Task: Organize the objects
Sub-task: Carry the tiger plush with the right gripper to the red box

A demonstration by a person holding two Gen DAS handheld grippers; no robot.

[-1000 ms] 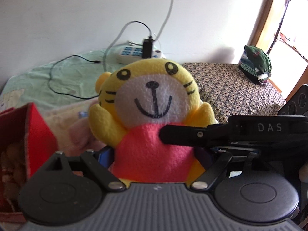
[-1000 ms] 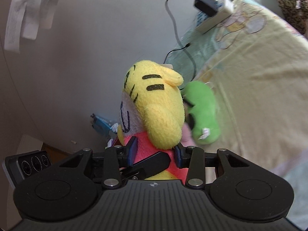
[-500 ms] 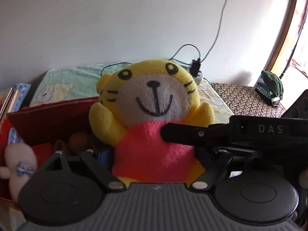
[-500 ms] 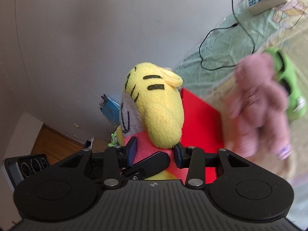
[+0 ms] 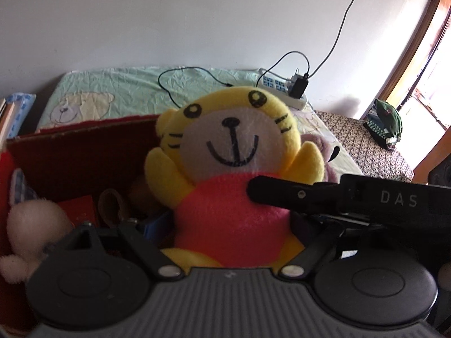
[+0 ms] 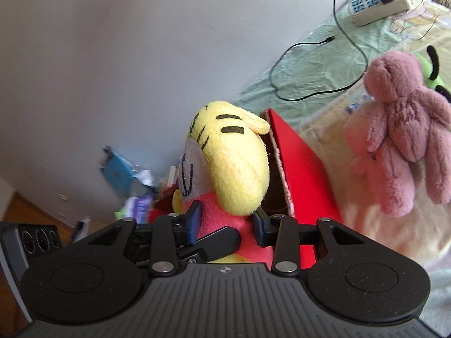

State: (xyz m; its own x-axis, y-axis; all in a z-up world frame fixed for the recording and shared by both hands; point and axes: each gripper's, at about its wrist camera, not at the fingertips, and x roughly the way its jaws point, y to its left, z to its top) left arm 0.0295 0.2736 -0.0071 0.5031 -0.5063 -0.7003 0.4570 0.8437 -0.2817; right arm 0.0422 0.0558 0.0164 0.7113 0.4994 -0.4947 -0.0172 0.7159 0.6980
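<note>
A yellow tiger plush [image 5: 231, 146] in a pink shirt is held by both grippers at once. My left gripper [image 5: 228, 225] is shut on its pink body, with the plush's face turned toward the camera. One finger of the right gripper [image 5: 296, 195] crosses the shirt from the right. In the right wrist view the tiger plush [image 6: 236, 169] shows side-on, and my right gripper [image 6: 227, 224] is shut on its lower body. An open red box [image 5: 73, 155] stands just behind and below the plush, its red wall [image 6: 304, 174] beside the toy.
A white bunny plush [image 5: 31, 225] and other toys lie in the box. A pink plush [image 6: 400, 140] and a green plush [image 6: 434, 70] lie on the bed. A power strip [image 5: 282, 90] with cables sits by the wall. A dark green item [image 5: 386, 124] rests on the patterned cover.
Both grippers have carried the tiger plush leftward across the bed to the red box, which now opens up behind and under it. Both grips stay shut.
</note>
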